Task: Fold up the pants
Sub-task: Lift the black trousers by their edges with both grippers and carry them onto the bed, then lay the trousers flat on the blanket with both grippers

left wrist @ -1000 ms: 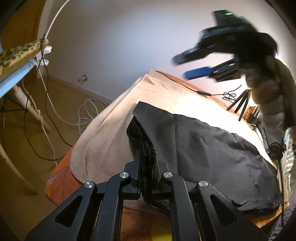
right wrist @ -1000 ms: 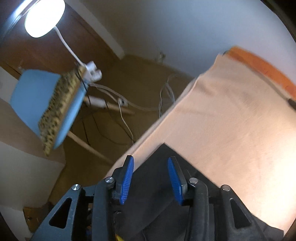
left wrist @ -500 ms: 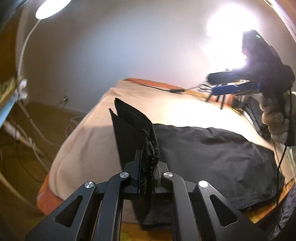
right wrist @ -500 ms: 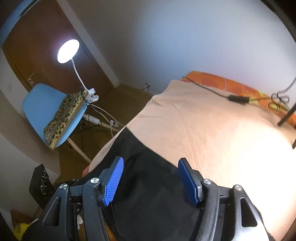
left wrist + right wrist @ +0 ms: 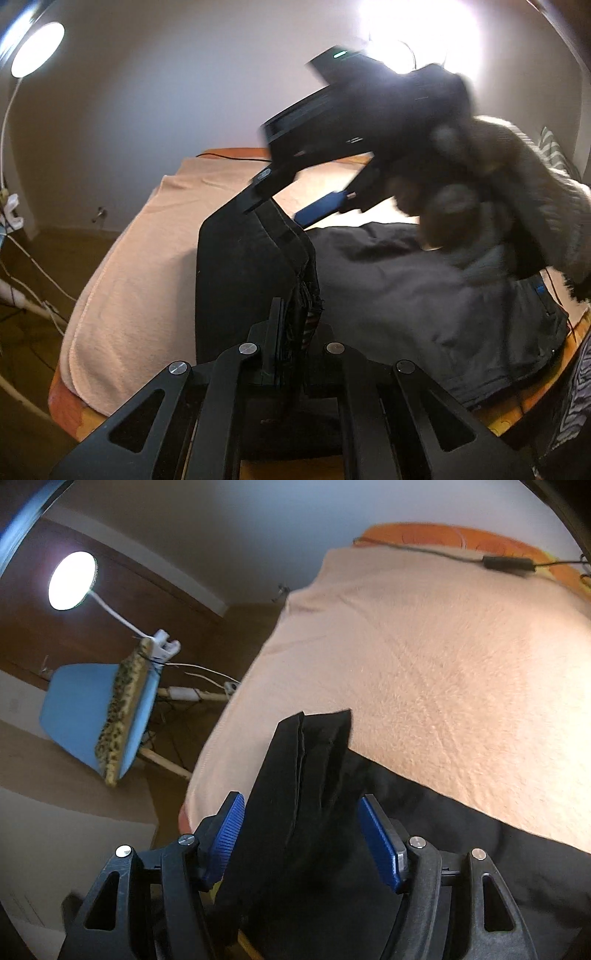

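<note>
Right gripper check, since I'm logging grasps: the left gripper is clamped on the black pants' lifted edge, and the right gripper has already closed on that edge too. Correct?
Not quite. The right gripper is open: the right wrist view shows its blue pads standing apart on either side of the raised fold of the black pants. The left gripper is indeed clamped on the pants' edge.

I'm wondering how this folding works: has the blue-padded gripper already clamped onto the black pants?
No: the right gripper stands wide open, its blue pads clear of the lifted corner of the black pants between them.
</note>
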The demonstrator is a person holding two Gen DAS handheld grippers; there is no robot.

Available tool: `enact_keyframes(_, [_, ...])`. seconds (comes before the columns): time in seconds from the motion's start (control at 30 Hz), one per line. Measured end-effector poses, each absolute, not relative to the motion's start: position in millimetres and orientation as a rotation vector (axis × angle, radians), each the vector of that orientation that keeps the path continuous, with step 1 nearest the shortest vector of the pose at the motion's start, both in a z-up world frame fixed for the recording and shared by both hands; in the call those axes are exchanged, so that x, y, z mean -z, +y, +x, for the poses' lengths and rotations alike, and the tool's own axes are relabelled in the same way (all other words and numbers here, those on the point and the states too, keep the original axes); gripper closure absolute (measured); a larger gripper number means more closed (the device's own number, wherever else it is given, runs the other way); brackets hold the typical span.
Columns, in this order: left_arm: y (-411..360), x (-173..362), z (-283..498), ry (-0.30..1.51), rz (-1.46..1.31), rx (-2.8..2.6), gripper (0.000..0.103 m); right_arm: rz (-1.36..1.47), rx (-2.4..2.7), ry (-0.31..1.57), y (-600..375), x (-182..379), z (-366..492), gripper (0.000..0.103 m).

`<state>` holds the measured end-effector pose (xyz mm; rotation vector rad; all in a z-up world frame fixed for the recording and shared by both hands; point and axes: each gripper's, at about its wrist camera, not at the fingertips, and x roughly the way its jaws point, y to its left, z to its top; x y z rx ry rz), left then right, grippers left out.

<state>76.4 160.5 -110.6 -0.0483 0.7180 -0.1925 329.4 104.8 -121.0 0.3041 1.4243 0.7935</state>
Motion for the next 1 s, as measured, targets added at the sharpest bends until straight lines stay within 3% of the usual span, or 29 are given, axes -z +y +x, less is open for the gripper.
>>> enact_keyframes(0.1, [156, 108, 75, 0.72, -0.037, 0.205, 0.097, 0.315, -0.773, 1.448, 116, 134, 335, 0.051])
enact_keyframes(0.13, [154, 107, 75, 0.722, -0.032, 0.212, 0.097, 0.312, -0.779, 1.455, 120, 137, 336, 0.065])
enact_keyframes(0.27, [146, 103, 73, 0.731, -0.018, 0.234, 0.097, 0.252, -0.765, 1.436, 121, 132, 333, 0.097])
enact_keyframes(0.37, [137, 98, 74, 0.734, -0.019, 0.258, 0.097, 0.225, -0.76, 1.401, 110, 120, 330, 0.101])
enact_keyframes(1.0, [35, 70, 59, 0.724, 0.023, 0.428, 0.097, 0.239, -0.673, 1.303, -33, 68, 289, 0.102])
